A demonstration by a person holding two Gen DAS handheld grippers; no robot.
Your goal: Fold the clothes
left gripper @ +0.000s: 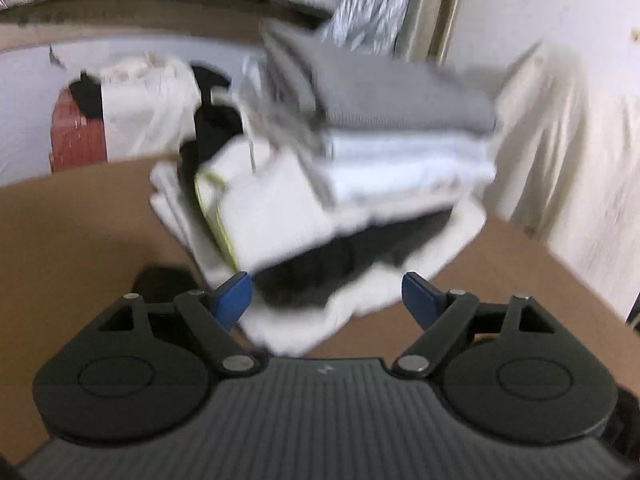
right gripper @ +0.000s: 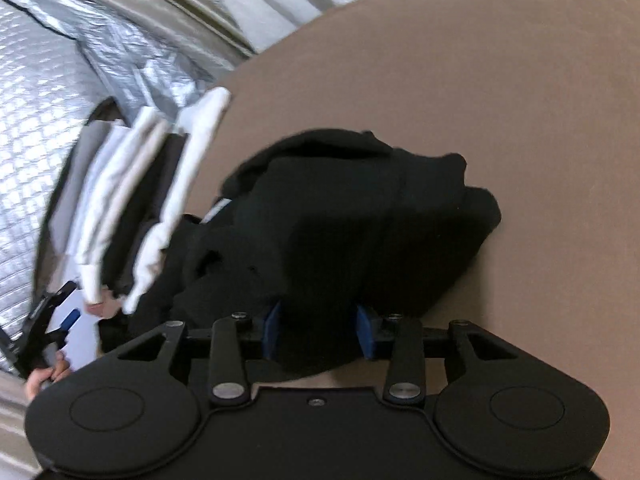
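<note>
Your left gripper [left gripper: 326, 296] gapes wide at the folded clothes stack [left gripper: 360, 160] (blurry); your right gripper [right gripper: 318, 334] stands half-open around the crumpled black garment [right gripper: 360, 216] on the brown table [right gripper: 500, 80], grip uncertain.

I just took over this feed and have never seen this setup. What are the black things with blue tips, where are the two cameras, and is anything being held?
They are hand-held grippers; each camera sits on one and looks along its blue fingers. The left view shows the left gripper with jaws wide open before a stack of folded clothes on the brown table; the pads press on nothing. The right view shows the right gripper at the edge of a crumpled black garment. Dark cloth lies between its fingers, but I cannot tell whether they grip it. At that view's left edge are the other gripper and a hand.
</note>
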